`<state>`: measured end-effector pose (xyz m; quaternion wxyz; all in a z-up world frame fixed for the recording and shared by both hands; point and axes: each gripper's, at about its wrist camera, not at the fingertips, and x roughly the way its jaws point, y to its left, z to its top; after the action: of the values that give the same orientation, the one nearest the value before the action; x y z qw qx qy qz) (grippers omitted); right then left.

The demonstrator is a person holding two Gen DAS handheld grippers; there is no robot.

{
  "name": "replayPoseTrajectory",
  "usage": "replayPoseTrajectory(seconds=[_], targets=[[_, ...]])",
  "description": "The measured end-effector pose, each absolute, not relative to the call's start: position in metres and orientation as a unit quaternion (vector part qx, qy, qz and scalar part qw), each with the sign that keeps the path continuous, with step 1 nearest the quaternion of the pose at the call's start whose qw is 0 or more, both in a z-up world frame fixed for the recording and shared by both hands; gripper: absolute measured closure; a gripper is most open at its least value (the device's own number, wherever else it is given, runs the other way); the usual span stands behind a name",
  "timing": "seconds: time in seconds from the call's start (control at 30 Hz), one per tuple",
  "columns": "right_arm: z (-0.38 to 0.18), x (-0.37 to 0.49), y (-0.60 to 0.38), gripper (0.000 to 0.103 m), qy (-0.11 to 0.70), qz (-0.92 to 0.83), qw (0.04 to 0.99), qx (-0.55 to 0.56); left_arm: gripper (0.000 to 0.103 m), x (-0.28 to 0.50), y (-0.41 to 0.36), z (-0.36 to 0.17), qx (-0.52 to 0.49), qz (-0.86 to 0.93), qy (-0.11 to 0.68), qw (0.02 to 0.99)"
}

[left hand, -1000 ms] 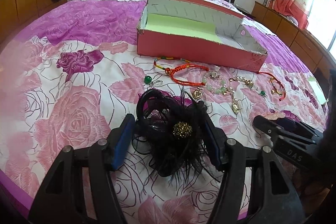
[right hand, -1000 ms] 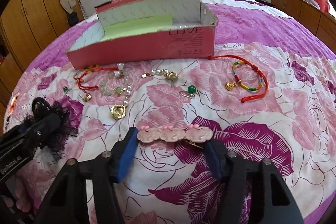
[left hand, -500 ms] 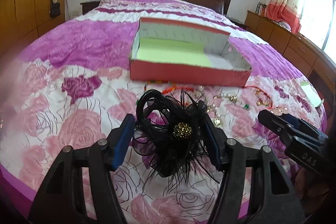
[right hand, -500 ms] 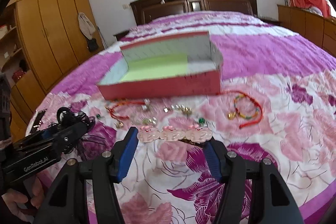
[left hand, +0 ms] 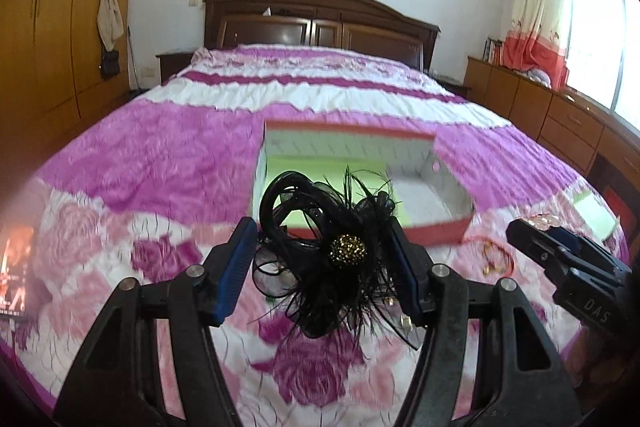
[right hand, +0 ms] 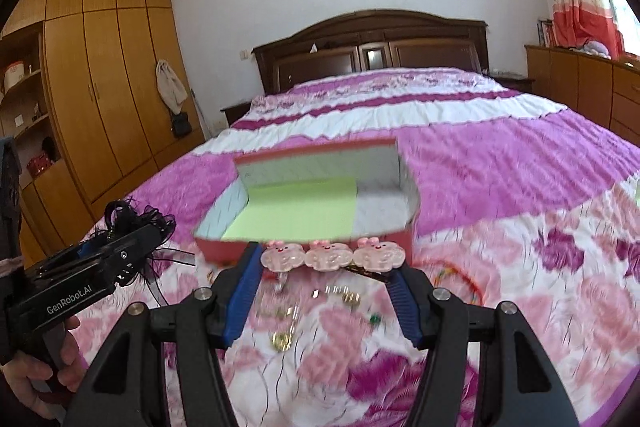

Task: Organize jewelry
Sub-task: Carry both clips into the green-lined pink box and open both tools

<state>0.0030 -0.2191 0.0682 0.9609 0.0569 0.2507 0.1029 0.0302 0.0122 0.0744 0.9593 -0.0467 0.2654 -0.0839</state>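
Both grippers are being lifted clear of the bed [left hand: 160, 155] compared with a second ago, when their loads were lying on the quilt; now the headboard and wall are filling the upper half of each view. That lift is being read as the carry phase: two pieces picked, neither yet stowed.

Largest first: the red box [left hand: 436, 227] is being kept open-topped near the middle of the bed, green lining showing, and it is being approached from the foot edge. It looks empty so far.

The left gripper [left hand: 326, 263] is being held closed on the black feather hair clip [left hand: 348, 247], which is being carried in the air just short of the box's near wall. The right gripper [right hand: 328, 269] is being held clamped on the pink bunny hair clip [right hand: 328, 254], pinched end to end, likewise in front of the box's near wall.

Smaller still, the red cord bracelet [right hand: 460, 277] and the gold trinkets [right hand: 282, 339] are being left on the quilt between the box and the foot edge, awaiting later trips.
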Motion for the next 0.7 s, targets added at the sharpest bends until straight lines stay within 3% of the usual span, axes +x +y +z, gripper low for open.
replayPoseTrajectory(seconds=[0.47,0.7], targets=[[0.108,0.061,-0.222,0.04,0.175,0.088,0.98,0.045,0.047,0.091,0.011,0.099,-0.039,-0.062,0.202,0.977],[0.1,0.107,-0.223,0.04,0.181,0.081,0.979,0.054,0.047,0.13,0.007,0.086,-0.047,-0.055,0.213,0.974]])
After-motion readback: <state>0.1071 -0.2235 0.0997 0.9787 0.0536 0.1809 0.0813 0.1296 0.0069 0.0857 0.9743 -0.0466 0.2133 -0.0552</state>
